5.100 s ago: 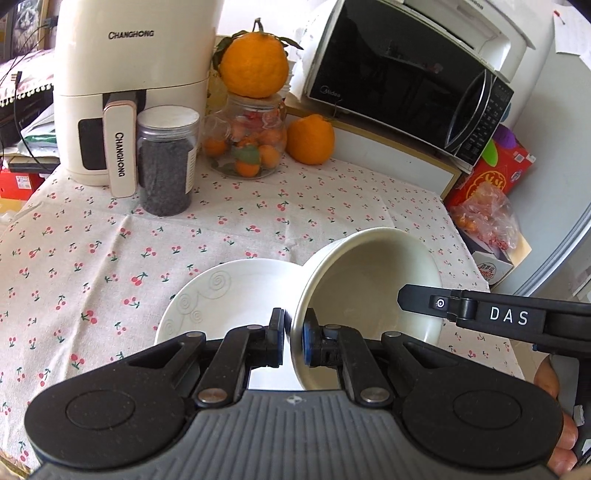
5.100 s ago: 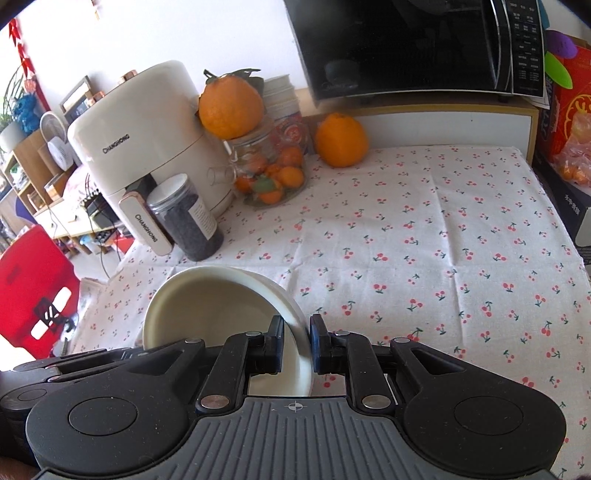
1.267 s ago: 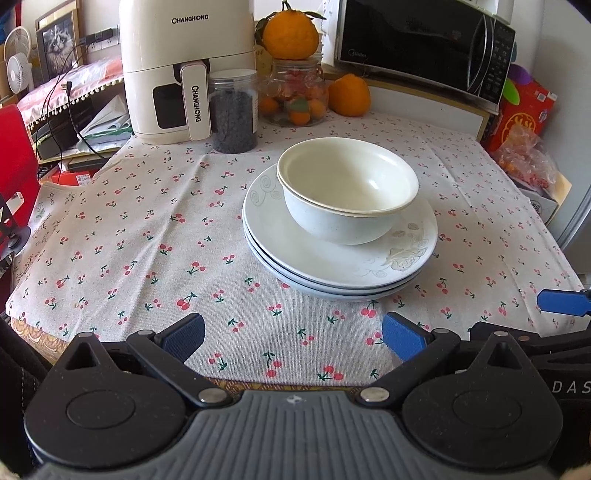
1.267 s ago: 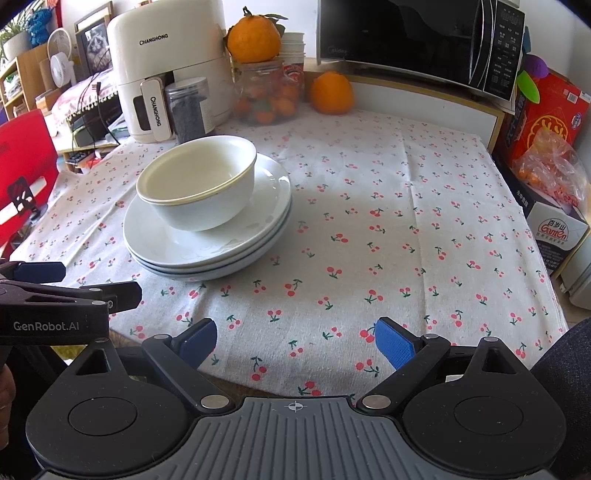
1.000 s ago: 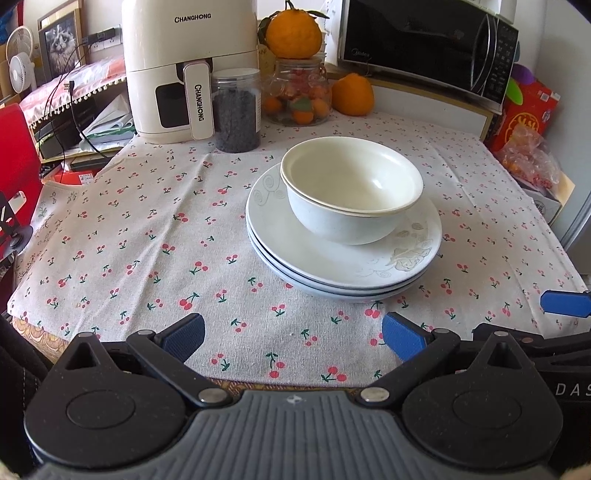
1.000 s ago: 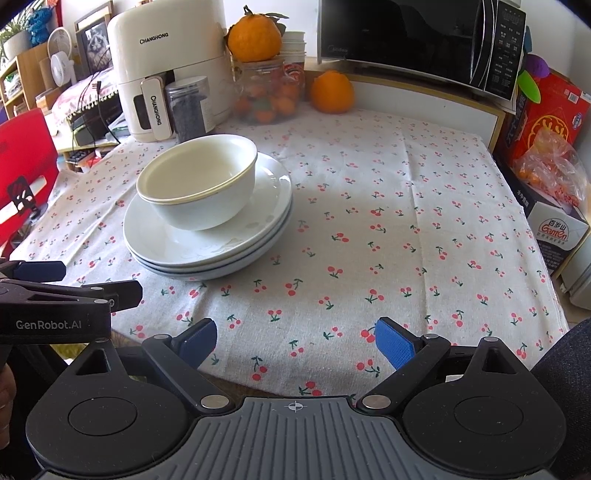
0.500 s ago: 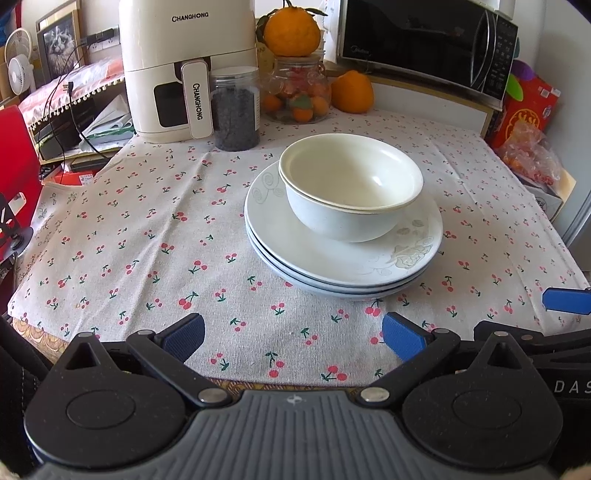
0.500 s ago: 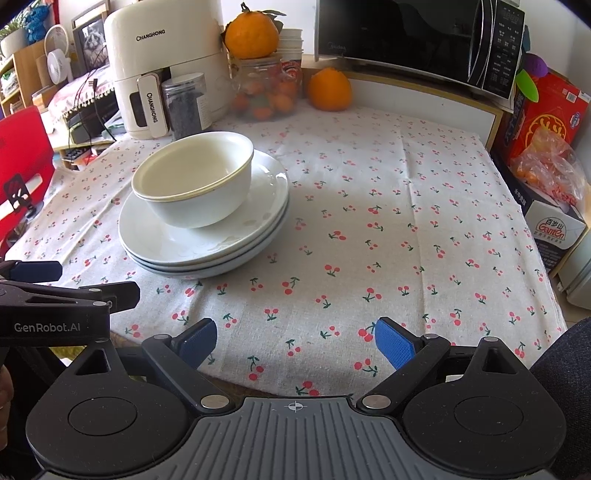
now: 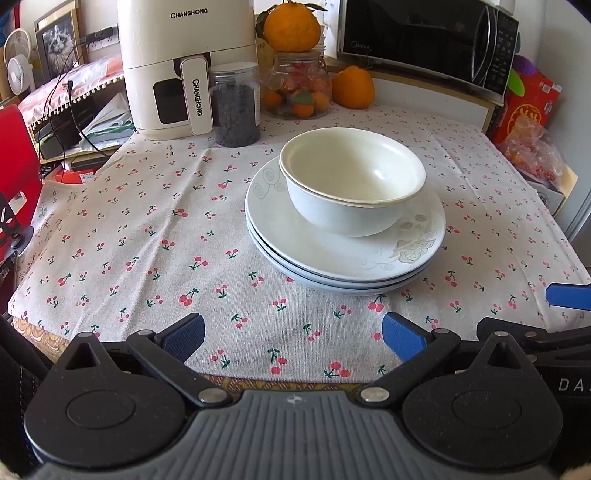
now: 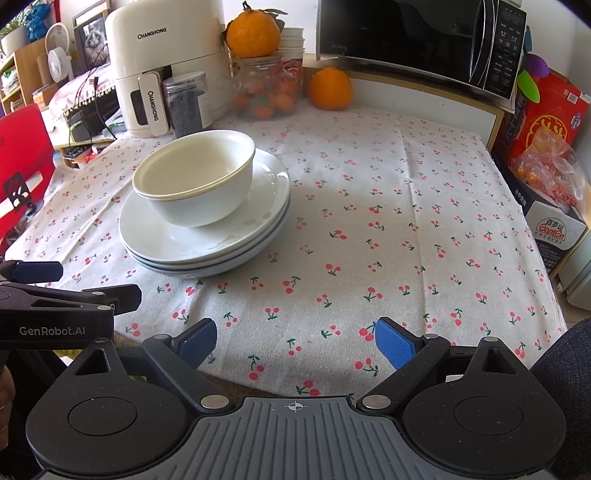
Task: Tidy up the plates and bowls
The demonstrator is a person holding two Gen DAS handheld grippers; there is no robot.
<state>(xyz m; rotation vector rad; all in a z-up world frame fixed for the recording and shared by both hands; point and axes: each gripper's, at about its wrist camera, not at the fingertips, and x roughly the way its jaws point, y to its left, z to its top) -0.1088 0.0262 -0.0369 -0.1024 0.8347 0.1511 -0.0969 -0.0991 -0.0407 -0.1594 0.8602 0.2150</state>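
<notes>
Left wrist view, left gripper [image 9: 293, 338]: jaws spread wide with nothing between them, blue pads [image 9: 184, 335] low over the near edge of the cherry-print tablecloth [image 9: 129, 229].
Left wrist view, far left: red chair [image 9: 14, 166] beside the table, cluttered shelf with cables behind it.
Left wrist view, back row: white Changhong air fryer [image 9: 181, 62], then a clear jar of dark contents [image 9: 235, 105] just beside it, then a glass jar of small oranges [image 9: 299, 86] with a large orange [image 9: 291, 26] on its lid, a second orange [image 9: 352, 86] on the cloth, and a black microwave [image 9: 424, 40] on a raised shelf.
Left wrist view, centre: stack of white plates [image 9: 280, 236] on the cloth, with nested white bowls [image 9: 351, 181] sitting upright on the top plate, toward its far side.
Left wrist view, right edge: right gripper's blue fingertip [image 9: 569, 295] showing near the table edge.
Right wrist view, left edge: left gripper's arm marked GenRobot.AI, near the table's front edge.
Right wrist view, left of centre: plates [image 10: 236, 240] and bowls [image 10: 195, 184], well apart from both grippers.
Right wrist view, right gripper [image 10: 295, 343]: jaws wide apart and empty, over the front of the cloth [image 10: 406, 221].
Right wrist view, far right: red box [image 10: 546, 110] and a bag of oranges [image 10: 550, 162] off the table.
</notes>
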